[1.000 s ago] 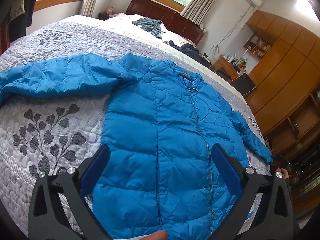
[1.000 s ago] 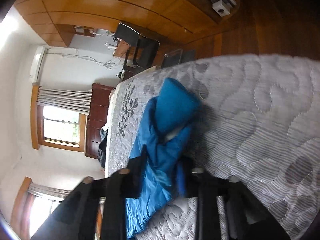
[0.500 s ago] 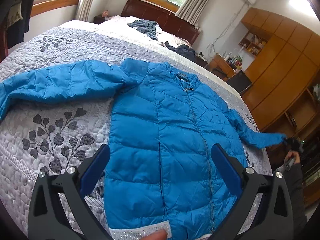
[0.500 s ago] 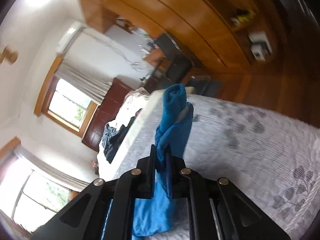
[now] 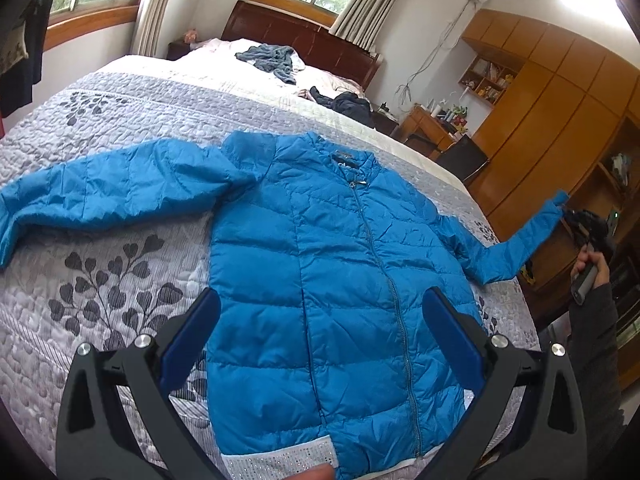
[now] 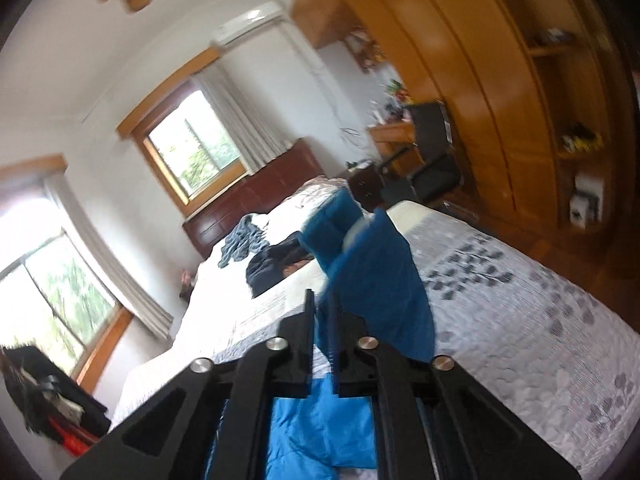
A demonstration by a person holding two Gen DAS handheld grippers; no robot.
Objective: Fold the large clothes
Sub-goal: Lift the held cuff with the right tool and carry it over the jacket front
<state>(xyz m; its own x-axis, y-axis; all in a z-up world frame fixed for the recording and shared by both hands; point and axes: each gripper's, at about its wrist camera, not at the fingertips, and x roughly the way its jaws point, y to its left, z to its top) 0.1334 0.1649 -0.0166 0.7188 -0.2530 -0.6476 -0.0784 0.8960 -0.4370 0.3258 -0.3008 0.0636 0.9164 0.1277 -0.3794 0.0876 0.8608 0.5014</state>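
While spread on bed: blue jacket [image 5: 332,264], zipped, front up, on quilted bedspread [image 5: 100,280].
Left gripper [image 5: 320,328] fingers spread wide, empty, jacket body lying ahead between them; right gripper [image 6: 322,340] fingers clenched on sleeve cuff [image 6: 360,256], lifted beyond them.

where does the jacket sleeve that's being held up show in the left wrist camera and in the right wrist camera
Left wrist view: the held sleeve stretches off the bed's right edge, its cuff lifted at the far right by the right gripper.
Right wrist view: the same sleeve fills the centre, pinched between the shut fingers.
Shared landmark: the dark wooden headboard under the window.
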